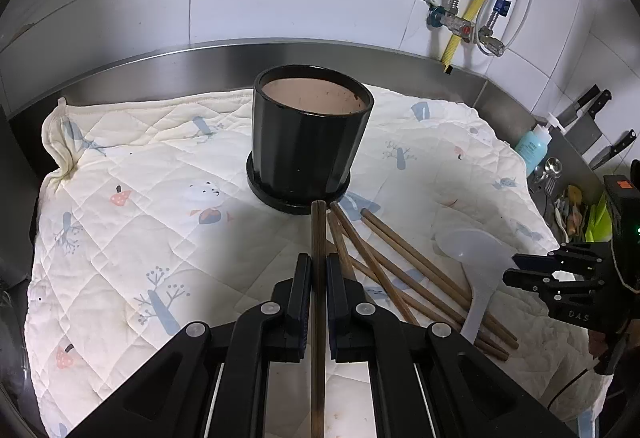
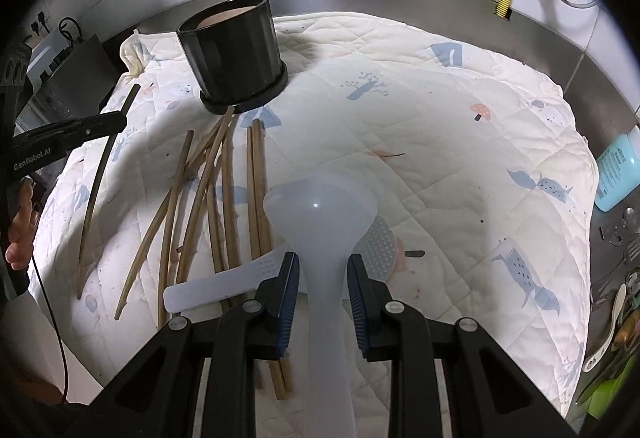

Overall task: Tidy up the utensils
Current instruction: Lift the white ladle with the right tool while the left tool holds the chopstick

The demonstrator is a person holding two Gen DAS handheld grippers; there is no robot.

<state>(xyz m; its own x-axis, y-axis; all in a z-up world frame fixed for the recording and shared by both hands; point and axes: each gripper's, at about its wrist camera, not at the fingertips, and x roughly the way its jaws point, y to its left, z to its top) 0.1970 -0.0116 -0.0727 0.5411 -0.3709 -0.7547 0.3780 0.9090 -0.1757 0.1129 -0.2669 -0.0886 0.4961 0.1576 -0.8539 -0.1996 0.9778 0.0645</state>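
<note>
A black utensil pot (image 1: 308,136) stands upright on the quilted cloth (image 1: 160,178); it also shows in the right wrist view (image 2: 236,58). My left gripper (image 1: 319,270) is shut on one brown chopstick (image 1: 319,230), held above the cloth and pointing at the pot's base. Several chopsticks (image 1: 400,270) lie loose on the cloth, also in the right wrist view (image 2: 216,206). My right gripper (image 2: 322,270) is shut on a translucent ladle (image 2: 320,210), its pads at the handle. A white rice paddle (image 2: 224,284) lies under it.
A steel counter wall (image 1: 200,66) and tiled wall stand behind the cloth. A blue bottle (image 2: 618,174), knives (image 1: 592,122) and small utensils sit at the right. Pipes and valves (image 1: 464,18) hang on the wall.
</note>
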